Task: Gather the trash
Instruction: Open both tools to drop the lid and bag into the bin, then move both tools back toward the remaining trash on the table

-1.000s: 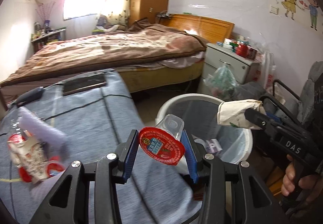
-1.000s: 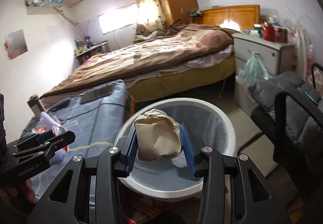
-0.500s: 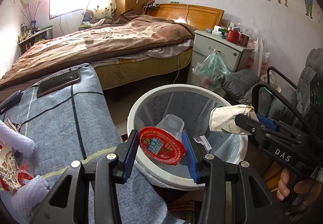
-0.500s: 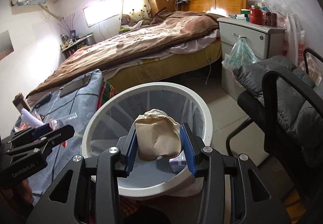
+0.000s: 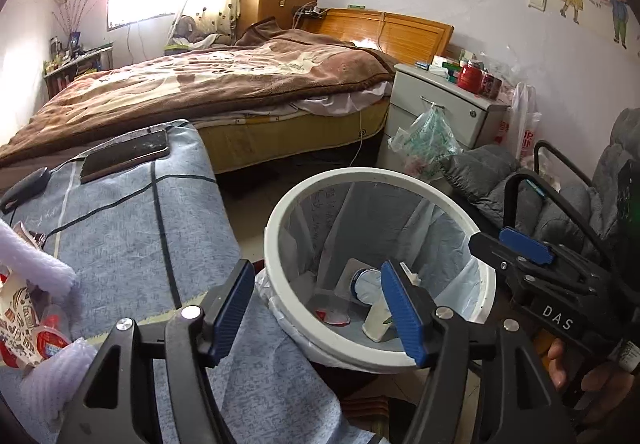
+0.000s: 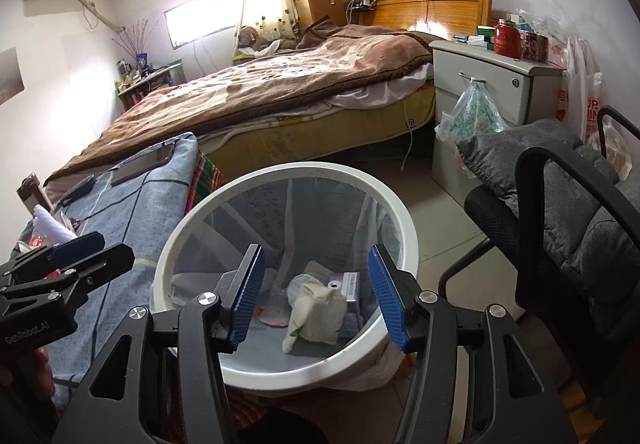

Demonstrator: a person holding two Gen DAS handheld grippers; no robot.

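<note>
Both claws hang over the round white plastic bin with its clear liner (image 6: pixel 406 228). The left gripper (image 5: pixel 318 310) and right gripper (image 6: pixel 316 298) are each spreading their jaws with nothing between them. The crumpled cream paper cup (image 6: pixel 316 310) and red-lidded jelly cup (image 5: pixel 333 317) lie on the bin's bottom. More wrappers (image 5: pixel 28 324) wait on the blue-grey cloth-covered table (image 5: pixel 132 220); I'd open fully before reaching there.

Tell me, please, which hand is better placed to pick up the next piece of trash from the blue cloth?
Probably the left. The left gripper, empty and opening, is beside the wrappers on the blue cloth. The right gripper, also empty, hangs over the bin.
</note>
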